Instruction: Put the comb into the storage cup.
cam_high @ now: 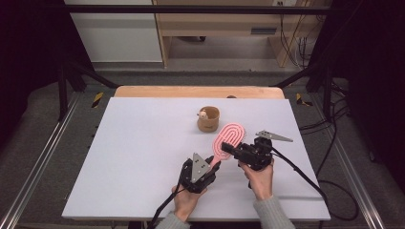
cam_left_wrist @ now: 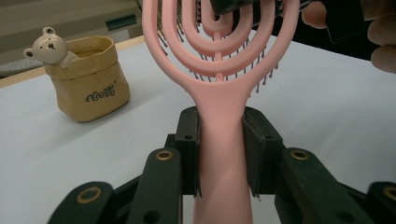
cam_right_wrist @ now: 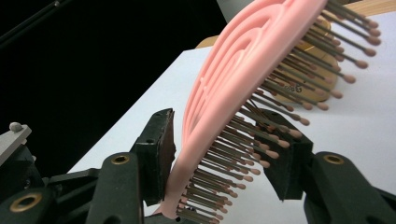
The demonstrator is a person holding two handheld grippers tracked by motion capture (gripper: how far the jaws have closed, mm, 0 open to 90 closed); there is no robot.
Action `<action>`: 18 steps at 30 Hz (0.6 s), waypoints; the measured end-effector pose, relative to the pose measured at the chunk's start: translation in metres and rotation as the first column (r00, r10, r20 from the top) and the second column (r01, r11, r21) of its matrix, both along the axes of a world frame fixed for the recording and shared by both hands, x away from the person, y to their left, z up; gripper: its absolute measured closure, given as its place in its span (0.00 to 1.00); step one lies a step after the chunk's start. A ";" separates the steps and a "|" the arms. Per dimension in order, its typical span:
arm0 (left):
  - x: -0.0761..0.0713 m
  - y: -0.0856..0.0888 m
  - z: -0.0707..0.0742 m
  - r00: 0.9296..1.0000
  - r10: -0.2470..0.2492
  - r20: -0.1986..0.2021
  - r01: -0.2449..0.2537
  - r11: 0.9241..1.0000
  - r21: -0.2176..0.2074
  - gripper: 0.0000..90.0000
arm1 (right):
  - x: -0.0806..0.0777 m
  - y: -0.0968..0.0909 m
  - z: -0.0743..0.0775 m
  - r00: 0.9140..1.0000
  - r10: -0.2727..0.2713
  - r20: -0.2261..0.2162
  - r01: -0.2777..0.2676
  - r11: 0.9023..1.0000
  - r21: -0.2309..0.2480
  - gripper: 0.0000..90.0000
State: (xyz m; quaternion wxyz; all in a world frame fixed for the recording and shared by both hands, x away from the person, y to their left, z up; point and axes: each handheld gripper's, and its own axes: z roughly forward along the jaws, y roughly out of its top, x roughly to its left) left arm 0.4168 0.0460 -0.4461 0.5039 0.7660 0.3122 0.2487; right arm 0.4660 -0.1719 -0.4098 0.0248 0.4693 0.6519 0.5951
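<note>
A pink hairbrush [cam_high: 230, 137] with an oval ringed head is held a little above the white table [cam_high: 143, 157], its handle pointing toward me and to the left. My left gripper [cam_high: 216, 164] is shut on the handle [cam_left_wrist: 222, 154], one pad on each side. From the right, my right gripper [cam_high: 227, 149] grips the near edge of the head. One pad [cam_right_wrist: 161, 149] lies against the pink back and the other against the bristle tips [cam_right_wrist: 275, 149]. A tan cup [cam_high: 208, 119] with a small bear figure [cam_left_wrist: 49, 46] on its rim stands just beyond the brush.
The table's wooden far edge [cam_high: 198, 91] lies behind the cup. Dark frame rails run along both sides, and cables [cam_high: 305, 176] trail off the right gripper. Bare white surface spreads to the left and along the front.
</note>
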 end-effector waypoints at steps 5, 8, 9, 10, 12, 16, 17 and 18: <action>0.000 -0.001 0.000 1.000 0.008 0.006 -0.008 1.000 0.006 0.77 | -0.001 0.000 0.000 1.000 0.005 -0.006 -0.005 1.000 0.015 0.59; 0.000 -0.002 0.000 1.000 0.015 0.011 -0.015 1.000 0.012 0.77 | -0.001 0.001 0.001 1.000 0.009 -0.008 -0.009 1.000 0.022 0.60; 0.000 -0.002 0.000 1.000 0.019 0.012 -0.019 1.000 0.015 0.77 | -0.001 0.001 0.001 1.000 0.008 -0.009 -0.008 1.000 0.024 0.61; 0.000 -0.002 0.000 1.000 0.022 0.015 -0.023 1.000 0.019 0.77 | -0.001 0.001 0.001 1.000 0.010 -0.011 -0.010 1.000 0.027 0.62; 0.000 -0.003 0.000 0.999 0.027 0.018 -0.028 0.999 0.023 0.77 | -0.001 0.001 0.001 1.000 0.012 -0.015 -0.011 0.999 0.035 0.63; 0.000 -0.003 0.000 0.999 0.034 0.024 -0.035 0.999 0.025 0.77 | -0.002 0.002 0.001 1.000 0.019 -0.020 -0.018 0.999 0.049 0.67; 0.000 -0.004 0.000 0.999 0.036 0.024 -0.036 0.999 0.027 0.77 | -0.003 0.002 0.001 1.000 0.022 -0.021 -0.021 0.998 0.053 0.68; 0.000 -0.003 0.000 0.999 0.037 0.024 -0.038 0.999 0.025 0.77 | -0.003 0.002 0.001 0.999 0.025 -0.022 -0.023 0.998 0.055 0.69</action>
